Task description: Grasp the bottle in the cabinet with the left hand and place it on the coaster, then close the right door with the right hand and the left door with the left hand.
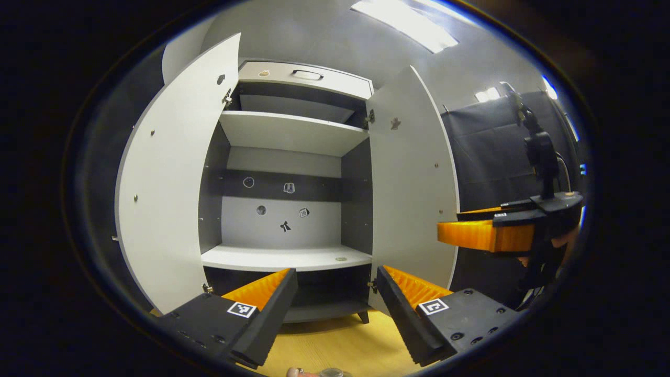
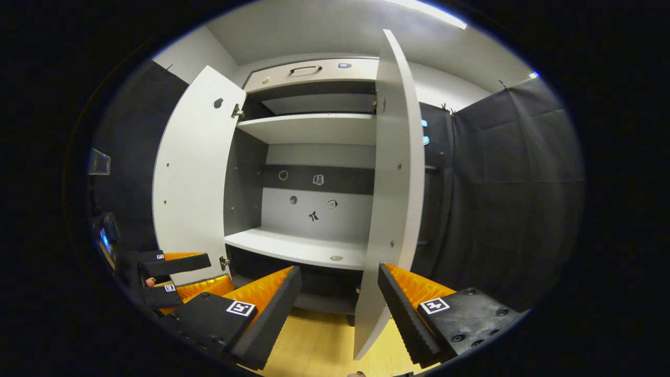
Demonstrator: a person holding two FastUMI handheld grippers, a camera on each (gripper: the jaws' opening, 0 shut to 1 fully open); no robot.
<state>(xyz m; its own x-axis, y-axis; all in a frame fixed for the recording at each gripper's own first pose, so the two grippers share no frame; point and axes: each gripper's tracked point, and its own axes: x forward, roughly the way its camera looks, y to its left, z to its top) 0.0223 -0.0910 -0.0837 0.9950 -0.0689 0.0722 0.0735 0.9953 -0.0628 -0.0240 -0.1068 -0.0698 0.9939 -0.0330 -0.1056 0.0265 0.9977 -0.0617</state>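
Left gripper view: the left gripper (image 1: 335, 301) is being held spread and empty before the cabinet (image 1: 285, 256); the right gripper (image 2: 337, 298) is likewise being held released beside the right door (image 2: 392, 199).

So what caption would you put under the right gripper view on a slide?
Right gripper, fingers open, faces the white cabinet, lined up with its right door's edge; both doors stand open.

wooden tabletop (image 1: 335, 343), ceiling light (image 1: 405, 23)
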